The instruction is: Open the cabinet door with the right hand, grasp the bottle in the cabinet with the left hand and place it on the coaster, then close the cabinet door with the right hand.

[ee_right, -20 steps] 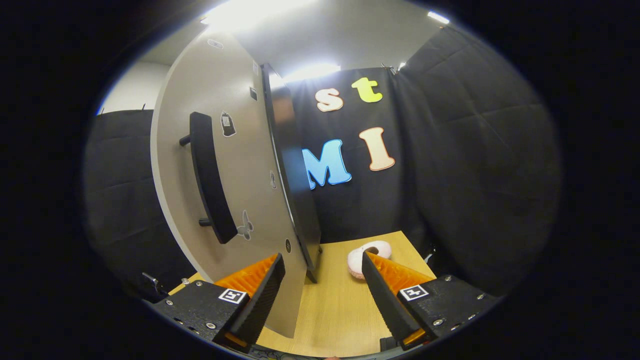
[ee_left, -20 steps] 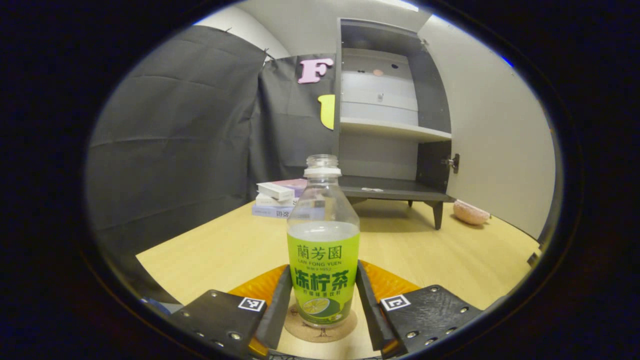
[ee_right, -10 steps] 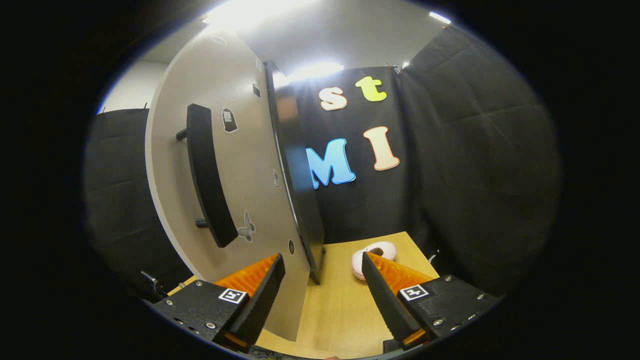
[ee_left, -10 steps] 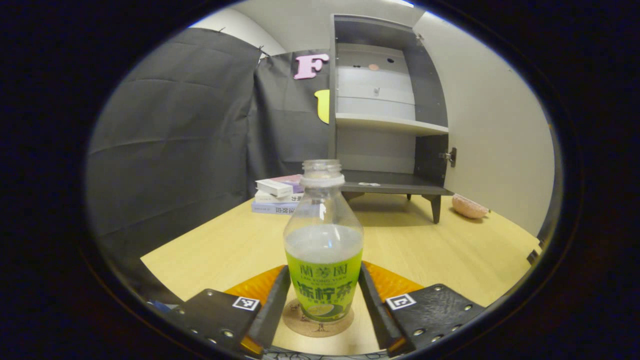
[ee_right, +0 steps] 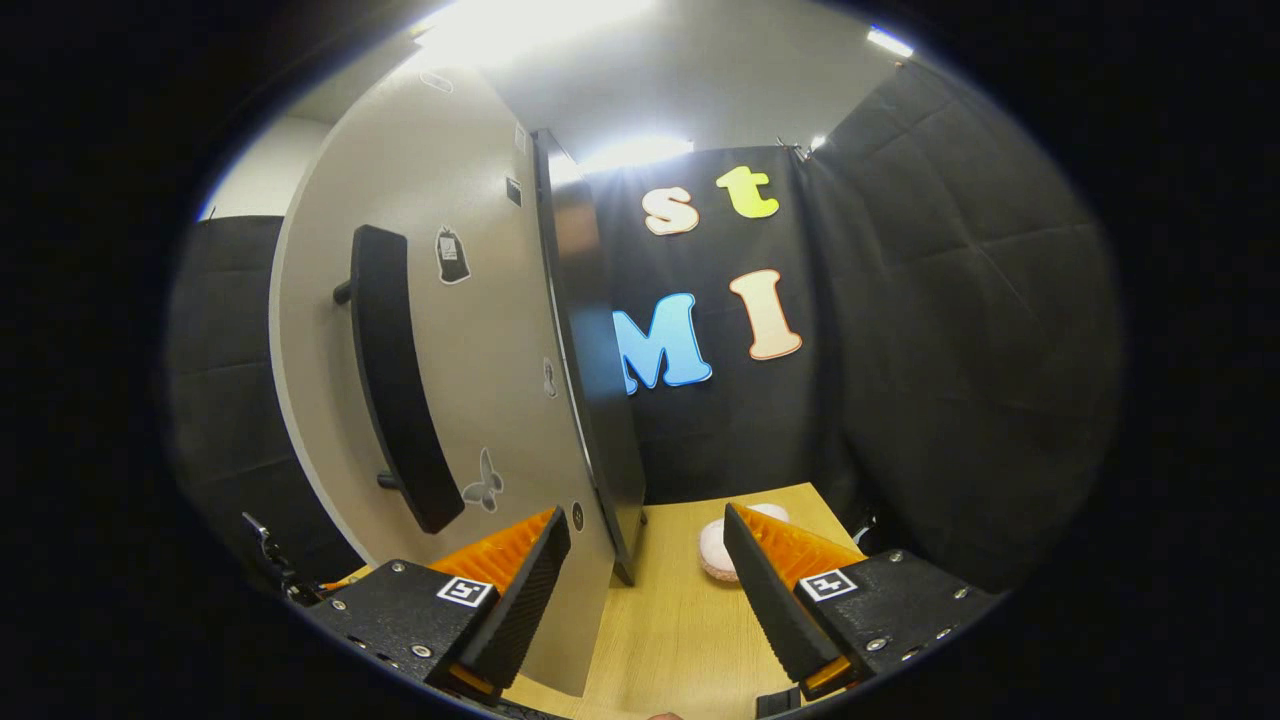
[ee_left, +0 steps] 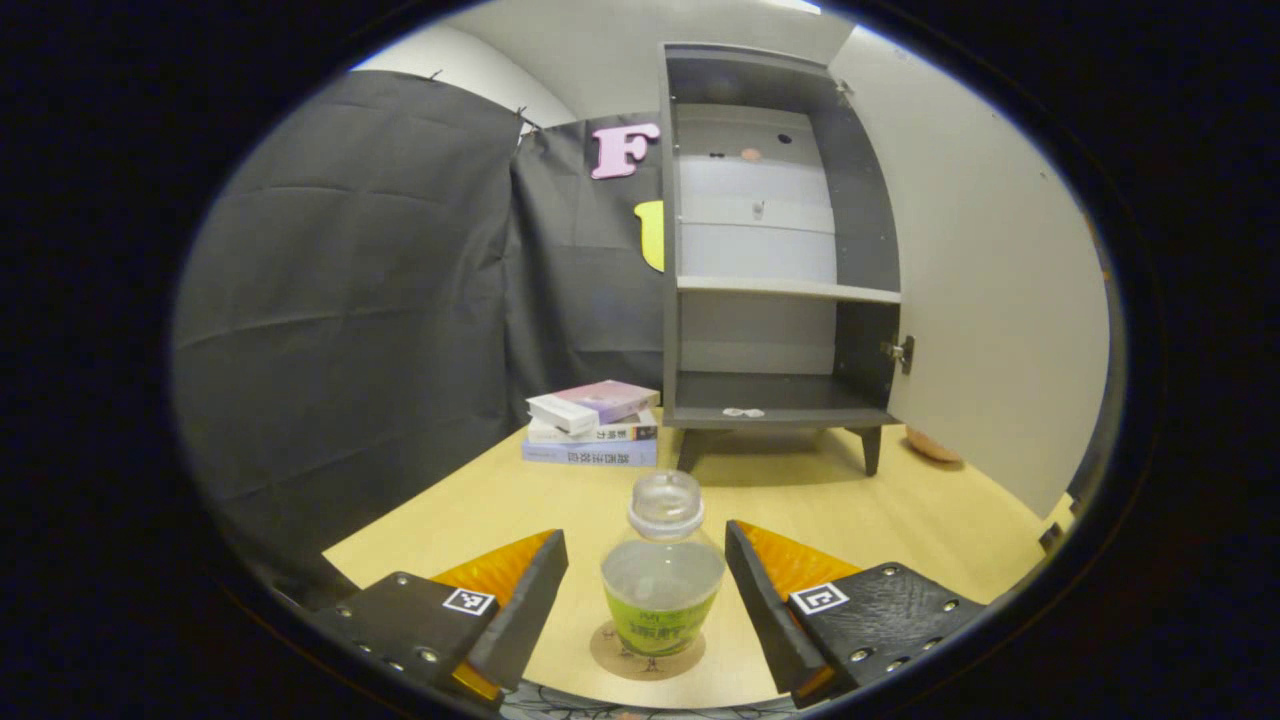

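My left tool point(ee_left: 647, 590) is spread wide, clear of the bottle point(ee_left: 663, 580) standing on the coaster point(ee_left: 646, 652). My right tool point(ee_right: 646, 580), also wide, faces the open door point(ee_right: 470, 330); closing it comes next.

A staged recording booth: black cloth walls point(ee_left: 340, 290) around a wooden table point(ee_left: 500, 500) with a small cabinet point(ee_left: 770, 260) and stacked books point(ee_left: 592, 425).
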Motion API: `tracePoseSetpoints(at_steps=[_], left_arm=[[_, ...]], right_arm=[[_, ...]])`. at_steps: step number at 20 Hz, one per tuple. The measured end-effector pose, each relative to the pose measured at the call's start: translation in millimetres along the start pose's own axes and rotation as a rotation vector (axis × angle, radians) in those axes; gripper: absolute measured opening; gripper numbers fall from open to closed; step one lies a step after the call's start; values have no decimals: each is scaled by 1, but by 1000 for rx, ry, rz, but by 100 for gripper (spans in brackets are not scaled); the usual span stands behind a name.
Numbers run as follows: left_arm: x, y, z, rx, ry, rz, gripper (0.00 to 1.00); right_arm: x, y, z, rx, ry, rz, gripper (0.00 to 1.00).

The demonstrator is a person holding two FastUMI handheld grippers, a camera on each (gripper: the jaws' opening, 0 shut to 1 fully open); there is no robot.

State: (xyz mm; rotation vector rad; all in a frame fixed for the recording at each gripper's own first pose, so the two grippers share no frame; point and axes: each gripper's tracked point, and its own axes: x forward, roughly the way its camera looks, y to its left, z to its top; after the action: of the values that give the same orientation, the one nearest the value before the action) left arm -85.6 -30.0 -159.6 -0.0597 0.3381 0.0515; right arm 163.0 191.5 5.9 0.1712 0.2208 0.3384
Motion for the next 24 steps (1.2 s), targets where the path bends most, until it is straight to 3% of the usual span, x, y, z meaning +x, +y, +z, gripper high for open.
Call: tracePoseSetpoints(at_steps=[7,10,15,20,24], left_arm=[[-23,-4,80,-32,-128,-89,93],[-27,18,110,-23,-179,-94,91],[-29,68,133,8,-243,-77,93],[-24,112,132,-15,-261,-54,90],[-24,141,127,-17,-251,-40,93]], right_arm=[[-17,5,52,-78,-130,-117,95],[-23,20,63,-110,-160,-149,91],[-35,31,64,-153,-167,-249,93],[-32,59,60,-163,-160,-250,92],[-27,95,55,-162,-161,-202,92]])
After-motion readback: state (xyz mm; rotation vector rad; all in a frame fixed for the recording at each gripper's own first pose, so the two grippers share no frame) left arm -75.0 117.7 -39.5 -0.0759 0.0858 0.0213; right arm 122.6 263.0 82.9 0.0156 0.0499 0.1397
